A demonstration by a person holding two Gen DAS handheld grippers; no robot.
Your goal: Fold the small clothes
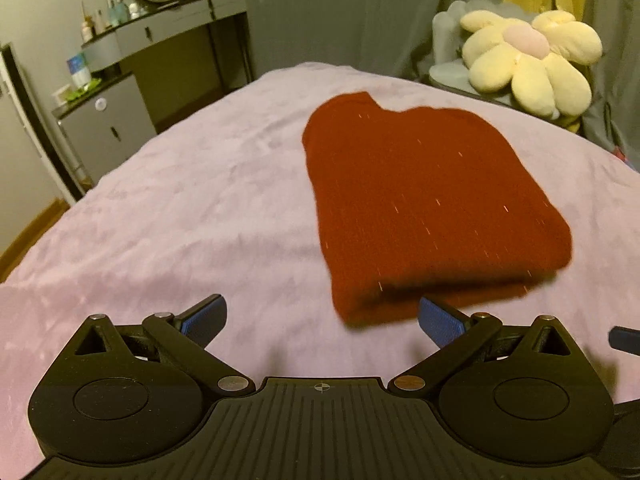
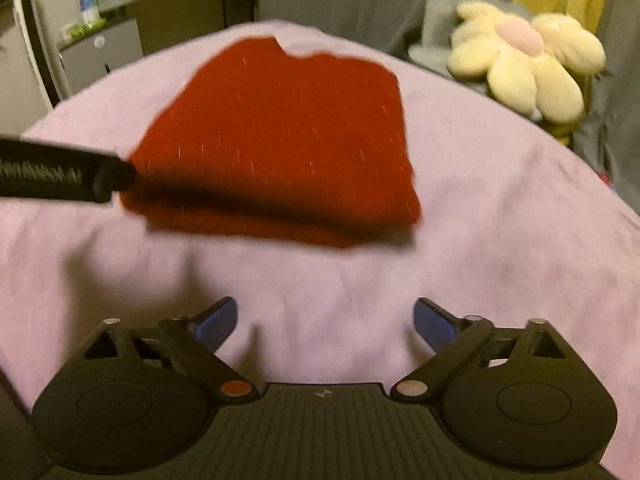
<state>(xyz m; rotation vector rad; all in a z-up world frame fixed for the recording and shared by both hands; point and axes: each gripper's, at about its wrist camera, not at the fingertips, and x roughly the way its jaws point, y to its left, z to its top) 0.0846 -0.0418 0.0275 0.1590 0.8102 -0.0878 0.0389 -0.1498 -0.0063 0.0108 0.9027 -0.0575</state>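
A dark red knit garment (image 1: 420, 200) lies folded flat on the pink bedspread (image 1: 180, 220). My left gripper (image 1: 322, 320) is open just short of its near edge, with nothing between the blue pads (image 1: 440, 320); the right-hand pad sits close to the fold's front corner. In the right wrist view the same garment (image 2: 280, 140) lies farther ahead, blurred. My right gripper (image 2: 326, 320) stands wide open over bare bedspread (image 2: 480, 240), holding nothing. The left gripper's black body (image 2: 60, 176) pokes in from the left beside the garment.
A yellow flower cushion (image 1: 528, 60) rests on a grey chair at the back right. A grey dresser (image 1: 168, 28) with bottles and a small cabinet (image 1: 104, 128) stand at the back left. Grey curtains hang behind the bed.
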